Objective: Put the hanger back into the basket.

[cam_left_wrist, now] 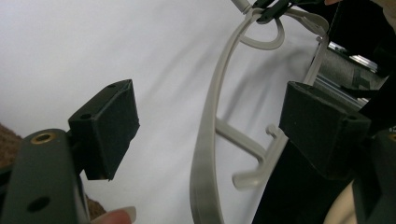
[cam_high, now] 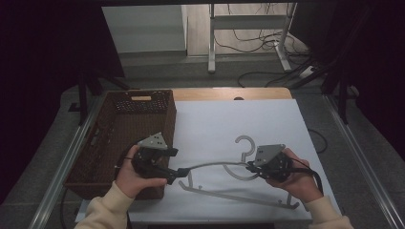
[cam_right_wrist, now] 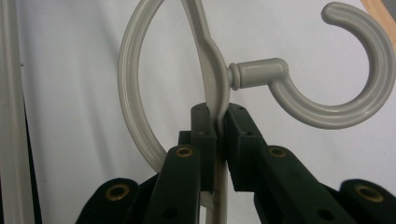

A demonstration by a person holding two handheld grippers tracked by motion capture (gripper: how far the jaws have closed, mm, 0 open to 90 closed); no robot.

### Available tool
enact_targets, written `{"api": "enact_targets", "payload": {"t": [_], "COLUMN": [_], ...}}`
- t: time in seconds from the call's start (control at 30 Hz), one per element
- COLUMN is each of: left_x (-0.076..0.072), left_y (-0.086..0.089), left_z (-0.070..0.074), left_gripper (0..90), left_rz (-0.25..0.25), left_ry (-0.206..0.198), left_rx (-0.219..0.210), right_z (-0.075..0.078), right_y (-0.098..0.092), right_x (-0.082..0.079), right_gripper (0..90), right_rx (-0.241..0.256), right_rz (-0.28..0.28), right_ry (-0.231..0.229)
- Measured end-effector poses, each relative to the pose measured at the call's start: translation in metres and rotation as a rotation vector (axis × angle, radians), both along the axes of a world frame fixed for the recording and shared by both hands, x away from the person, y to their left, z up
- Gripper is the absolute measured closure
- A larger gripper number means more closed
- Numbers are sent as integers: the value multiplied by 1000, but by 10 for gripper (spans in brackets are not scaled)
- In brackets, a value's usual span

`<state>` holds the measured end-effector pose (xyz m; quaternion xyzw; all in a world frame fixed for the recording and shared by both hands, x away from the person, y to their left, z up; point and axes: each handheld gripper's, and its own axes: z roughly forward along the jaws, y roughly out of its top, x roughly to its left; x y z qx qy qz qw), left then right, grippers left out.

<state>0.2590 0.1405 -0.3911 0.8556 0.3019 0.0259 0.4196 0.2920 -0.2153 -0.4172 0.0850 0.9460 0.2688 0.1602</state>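
Note:
A grey plastic hanger (cam_high: 210,165) lies partly lifted over the white table (cam_high: 224,119), its hook (cam_high: 244,142) pointing to the far side. My right gripper (cam_high: 251,166) is shut on the hanger (cam_right_wrist: 208,56) just below the neck, where the hook (cam_right_wrist: 364,60) joins it. My left gripper (cam_high: 182,172) is at the hanger's left shoulder. In the left gripper view its pads (cam_left_wrist: 112,123) stand wide open on either side of the hanger's arm (cam_left_wrist: 211,107), touching nothing. The right gripper (cam_left_wrist: 275,7) appears far off at the top of that view.
An empty brown wicker basket (cam_high: 173,117) stands along the table's left side, right beside my left hand. The table's wooden edge (cam_high: 229,94) runs along the back. On the floor beyond are cables and a metal stand (cam_high: 212,43).

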Motion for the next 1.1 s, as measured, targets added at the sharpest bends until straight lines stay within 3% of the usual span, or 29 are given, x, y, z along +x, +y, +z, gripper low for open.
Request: {"api": "enact_targets", "payload": {"t": [0.2,0.5,0.63,0.93,1.1], "left_x": [11,20,24,27,28], "left_y": [-22,-41,-52,-70,-76], "left_z": [2,-7,-12,-18,-20], "left_gripper": [196,221,245,289,372], "left_rz": [-54,-91,-134,-161,-172], "left_ry": [20,55,73,98,113], "left_rx": [63,113,174,265,296], "right_z": [0,-1,-1,-1,0], "right_y": [2,6,11,21,25], "right_x": [-1,-3,-4,-8,-10], "right_gripper": [819,819,819,819,819], "right_rx": [0,0,0,-5,-6], "right_rz": [9,21,35,61,75], "right_ry": [-4,12,13,14,15]}}
